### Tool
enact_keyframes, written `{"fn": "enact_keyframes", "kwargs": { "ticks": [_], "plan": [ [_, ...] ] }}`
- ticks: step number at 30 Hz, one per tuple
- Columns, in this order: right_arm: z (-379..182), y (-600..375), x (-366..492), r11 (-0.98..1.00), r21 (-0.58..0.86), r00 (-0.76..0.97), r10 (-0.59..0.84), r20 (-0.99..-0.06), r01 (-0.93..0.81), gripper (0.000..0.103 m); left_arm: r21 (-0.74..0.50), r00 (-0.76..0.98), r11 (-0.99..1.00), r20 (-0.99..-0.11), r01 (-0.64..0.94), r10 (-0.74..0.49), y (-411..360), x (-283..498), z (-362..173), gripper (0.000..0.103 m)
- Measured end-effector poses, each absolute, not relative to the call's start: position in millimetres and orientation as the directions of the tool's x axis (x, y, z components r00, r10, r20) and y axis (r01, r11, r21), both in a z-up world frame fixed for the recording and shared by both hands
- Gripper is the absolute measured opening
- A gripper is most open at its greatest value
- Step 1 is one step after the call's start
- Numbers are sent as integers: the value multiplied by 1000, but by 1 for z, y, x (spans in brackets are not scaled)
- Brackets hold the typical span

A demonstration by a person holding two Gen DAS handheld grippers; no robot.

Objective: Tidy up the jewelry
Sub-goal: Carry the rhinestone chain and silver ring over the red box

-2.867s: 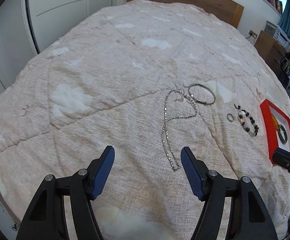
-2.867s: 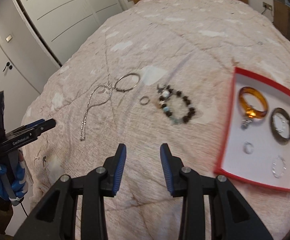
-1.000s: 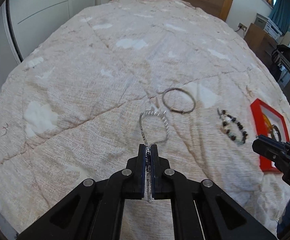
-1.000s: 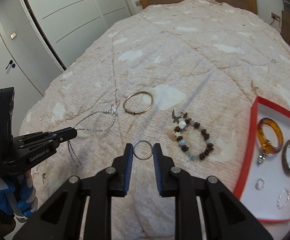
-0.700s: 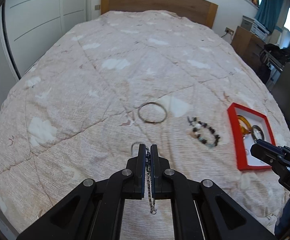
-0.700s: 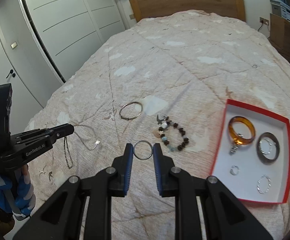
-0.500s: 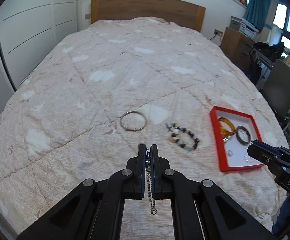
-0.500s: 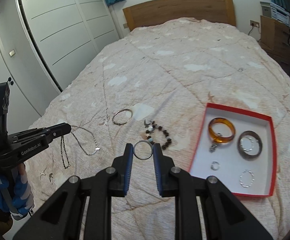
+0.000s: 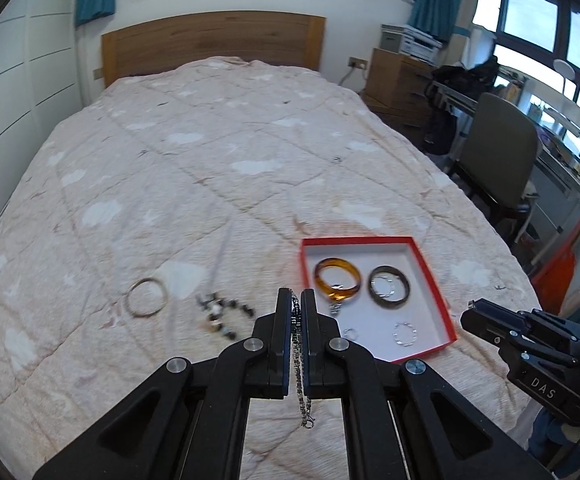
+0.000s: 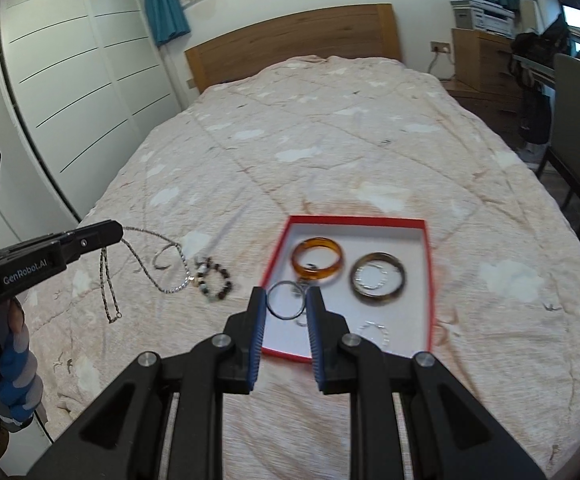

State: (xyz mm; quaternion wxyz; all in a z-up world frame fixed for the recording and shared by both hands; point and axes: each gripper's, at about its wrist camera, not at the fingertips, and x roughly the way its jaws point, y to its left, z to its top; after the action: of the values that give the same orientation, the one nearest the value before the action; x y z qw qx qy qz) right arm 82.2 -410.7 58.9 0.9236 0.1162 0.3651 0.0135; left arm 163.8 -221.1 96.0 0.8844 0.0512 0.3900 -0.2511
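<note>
My left gripper (image 9: pixel 297 306) is shut on a silver chain necklace (image 9: pixel 299 364) that hangs from its fingers above the bed; the necklace also dangles in the right wrist view (image 10: pixel 146 264). My right gripper (image 10: pixel 286 300) is shut on a silver ring (image 10: pixel 285 295), held over the near left edge of the red-rimmed white box (image 10: pixel 427 280). The box (image 9: pixel 437 296) holds an amber bangle (image 10: pixel 317 264), a dark bangle (image 10: pixel 377 284) and small rings. A beaded bracelet (image 9: pixel 222 316) and a thin metal bangle (image 9: pixel 147 297) lie on the quilt left of the box.
The bed has a pink quilt (image 9: pixel 210 168) and a wooden headboard (image 9: pixel 214 46). White wardrobe doors (image 10: pixel 82 92) stand on the left. A chair (image 9: pixel 497 168), a desk and a wooden dresser (image 9: pixel 399 84) stand to the right of the bed.
Both grippers closed on their pieces and lifted them off the quilt. They have moved right towards the red box, with the ring now over its edge.
</note>
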Motion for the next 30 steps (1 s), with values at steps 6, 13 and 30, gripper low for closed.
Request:
{"fn": "enact_keyframes", "kwargs": {
  "ticks": [6,13,30],
  "plan": [
    [38,-447,86,969,216,710,68,-701,120,19,-112,514,840,-746,531,-424,-270,175,76,4],
    [-5,-465,109,964,231,658,92,-747,128,19,-116,435,831,-807,544,-398,-305,195,30,4],
    [-81,-472,152,967,230,537,138,-832,109,19,-89,335,857,-896,507,-291,-327,230,-62,4]
  ]
}}
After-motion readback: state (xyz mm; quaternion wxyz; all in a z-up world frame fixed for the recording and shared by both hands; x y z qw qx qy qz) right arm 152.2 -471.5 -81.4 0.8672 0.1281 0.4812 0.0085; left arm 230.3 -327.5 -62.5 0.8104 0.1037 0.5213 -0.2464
